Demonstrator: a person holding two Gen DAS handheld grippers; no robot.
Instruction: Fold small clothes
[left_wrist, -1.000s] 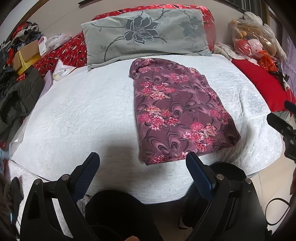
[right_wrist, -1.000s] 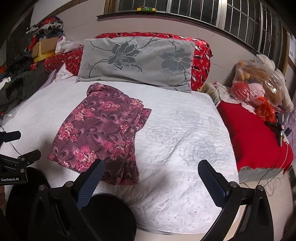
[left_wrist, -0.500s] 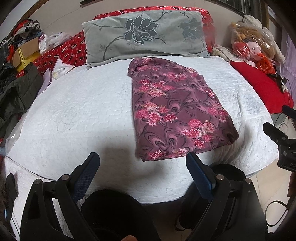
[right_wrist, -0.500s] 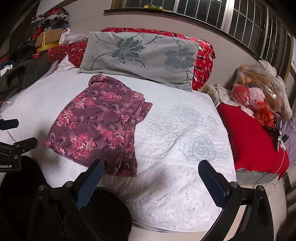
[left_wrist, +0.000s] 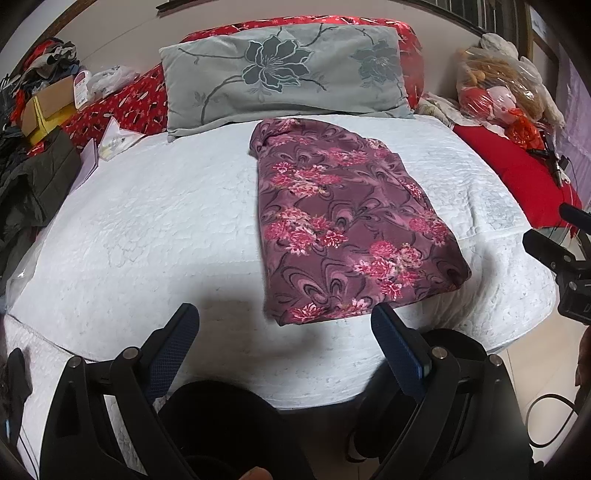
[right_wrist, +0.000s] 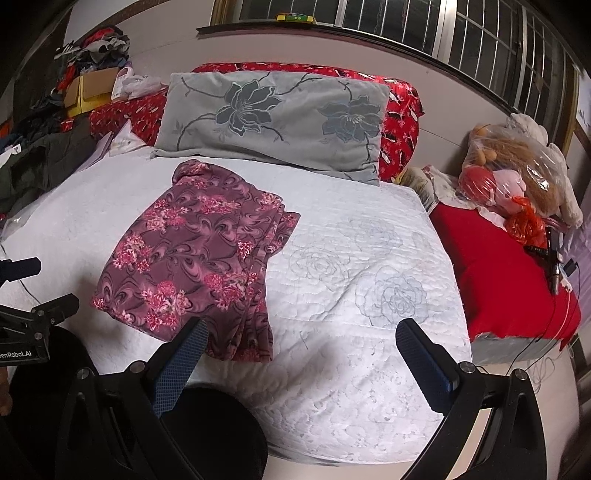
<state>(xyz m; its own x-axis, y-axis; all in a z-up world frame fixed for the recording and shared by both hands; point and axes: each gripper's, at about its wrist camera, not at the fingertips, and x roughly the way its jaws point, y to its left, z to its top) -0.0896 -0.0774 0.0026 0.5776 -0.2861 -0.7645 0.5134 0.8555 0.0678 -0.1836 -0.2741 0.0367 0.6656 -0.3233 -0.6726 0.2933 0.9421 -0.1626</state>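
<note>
A folded purple garment with pink flowers (left_wrist: 343, 221) lies flat on the white quilted bed (left_wrist: 155, 229). It also shows in the right wrist view (right_wrist: 199, 258). My left gripper (left_wrist: 284, 328) is open and empty, held above the bed's near edge just short of the garment's near end. My right gripper (right_wrist: 301, 339) is open and empty, over the bed edge to the right of the garment. Each gripper shows at the side of the other's view: the right one (left_wrist: 554, 254), the left one (right_wrist: 33, 291).
A grey flowered pillow (left_wrist: 284, 70) leans on a red bolster at the head of the bed. Dark clothes and boxes (left_wrist: 33, 147) pile up at the left. A red cushion (right_wrist: 506, 273) and bagged plush toys (right_wrist: 517, 177) sit at the right.
Both grippers have drawn back and risen a little from the bed. The garment has not moved. Both stay open.
</note>
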